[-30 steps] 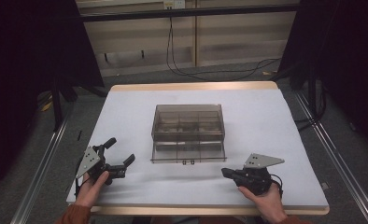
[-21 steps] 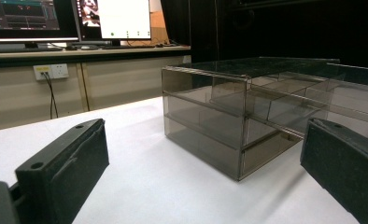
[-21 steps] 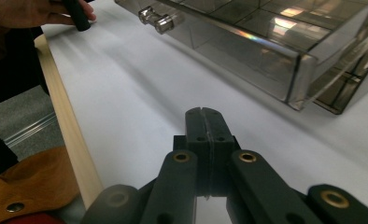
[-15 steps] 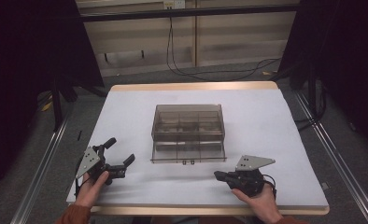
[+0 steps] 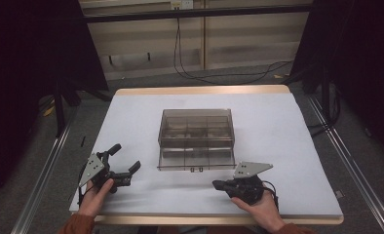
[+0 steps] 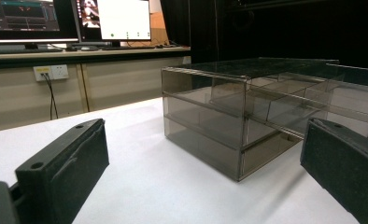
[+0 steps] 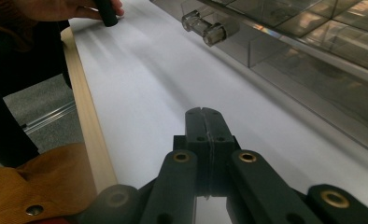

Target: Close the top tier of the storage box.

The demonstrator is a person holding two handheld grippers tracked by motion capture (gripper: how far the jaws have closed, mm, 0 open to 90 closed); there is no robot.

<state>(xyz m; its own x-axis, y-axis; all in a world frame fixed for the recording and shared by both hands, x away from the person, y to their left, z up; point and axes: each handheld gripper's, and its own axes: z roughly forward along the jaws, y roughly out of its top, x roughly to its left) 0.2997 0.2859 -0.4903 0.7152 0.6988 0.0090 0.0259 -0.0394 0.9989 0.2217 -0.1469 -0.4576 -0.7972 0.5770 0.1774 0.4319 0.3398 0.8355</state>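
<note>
White table (image 5: 287,126), smoky clear drawer box (image 5: 196,139) mid-surface, left tongs (image 5: 124,163) spread wide (empty), right tongs (image 5: 218,185) pressed closed, dark room.

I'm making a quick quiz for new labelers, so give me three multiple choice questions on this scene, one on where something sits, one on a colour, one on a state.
1. Where does the clear organizer box sit?
A. mid-table
B. on the floor
C. in a hand

2. What colour is the table cover?
A. red
B. white
C. green

3. How do the tongs stand?
A. both open
B. both shut
C. left open, right shut

Answers:
1 A, the high view shows it mid-table, between and beyond both hands.
2 B, the sheet is plain white.
3 C, the left tongs gape wide, and the right tongs have their jaws pressed together.
</note>
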